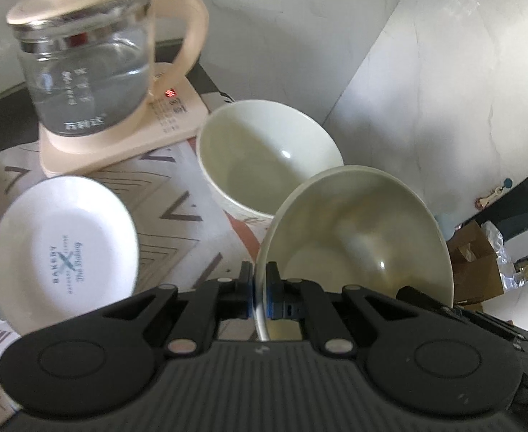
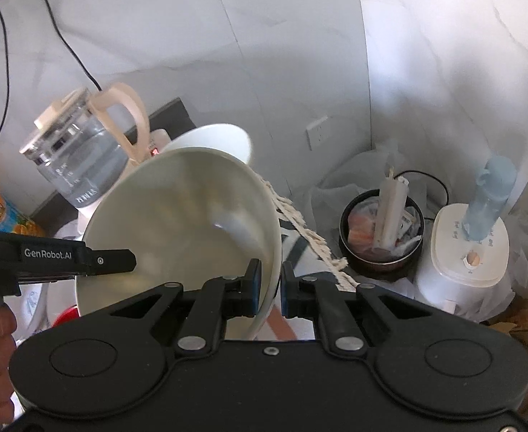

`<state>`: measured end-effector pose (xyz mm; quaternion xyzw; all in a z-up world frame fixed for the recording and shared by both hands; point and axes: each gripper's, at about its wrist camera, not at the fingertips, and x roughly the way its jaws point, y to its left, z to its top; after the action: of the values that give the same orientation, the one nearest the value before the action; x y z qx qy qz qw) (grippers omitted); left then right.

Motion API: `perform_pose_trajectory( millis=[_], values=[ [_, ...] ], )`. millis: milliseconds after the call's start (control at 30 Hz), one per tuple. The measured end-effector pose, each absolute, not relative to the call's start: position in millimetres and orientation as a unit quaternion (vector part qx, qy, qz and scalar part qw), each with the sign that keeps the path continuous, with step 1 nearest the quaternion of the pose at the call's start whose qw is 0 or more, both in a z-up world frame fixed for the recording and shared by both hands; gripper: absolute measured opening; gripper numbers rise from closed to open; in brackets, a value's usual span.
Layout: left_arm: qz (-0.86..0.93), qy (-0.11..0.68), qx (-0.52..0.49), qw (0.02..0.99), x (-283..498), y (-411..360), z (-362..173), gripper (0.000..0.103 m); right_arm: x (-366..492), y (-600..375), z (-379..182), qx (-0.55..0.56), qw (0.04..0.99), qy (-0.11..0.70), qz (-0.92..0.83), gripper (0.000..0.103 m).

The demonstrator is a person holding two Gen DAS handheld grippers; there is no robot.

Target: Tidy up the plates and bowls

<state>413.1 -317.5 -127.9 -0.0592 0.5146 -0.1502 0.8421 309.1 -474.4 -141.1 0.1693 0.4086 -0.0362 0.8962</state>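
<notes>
Bowls counted: two. One cream bowl (image 1: 357, 237) is lifted and tilted, its rim pinched between the fingers of the left gripper (image 1: 260, 288). The right gripper (image 2: 271, 288) straddles the opposite rim of that bowl (image 2: 192, 223); its fingers are slightly spread, and I cannot tell whether both pads touch. The second bowl (image 1: 267, 158), white, stands upright on the patterned cloth (image 1: 177, 198) covering the desk, just behind the lifted one. Plates counted: one white plate (image 1: 66, 248) with blue lettering, resting on the cloth to the left. One glass kettle (image 1: 87, 61) with a beige lid sits on its beige base (image 1: 120, 144) behind the plate, a red light showing on the base.
</notes>
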Motion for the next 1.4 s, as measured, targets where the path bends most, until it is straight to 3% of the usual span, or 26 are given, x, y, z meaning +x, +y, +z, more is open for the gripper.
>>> perform_pose_trajectory(
  millis=[533, 1400],
  values=[
    [-0.137, 0.487, -0.088, 0.858, 388, -242, -88, 0.005, 298, -415, -105, 0.15, 0.912, 0.383, -0.002, 0.011],
    [-0.104, 0.521, -0.115, 0.839, 357, -157, -106, 0.005, 275, -334, -117, 0.133, 0.901, 0.412, 0.024, 0.011]
  ],
)
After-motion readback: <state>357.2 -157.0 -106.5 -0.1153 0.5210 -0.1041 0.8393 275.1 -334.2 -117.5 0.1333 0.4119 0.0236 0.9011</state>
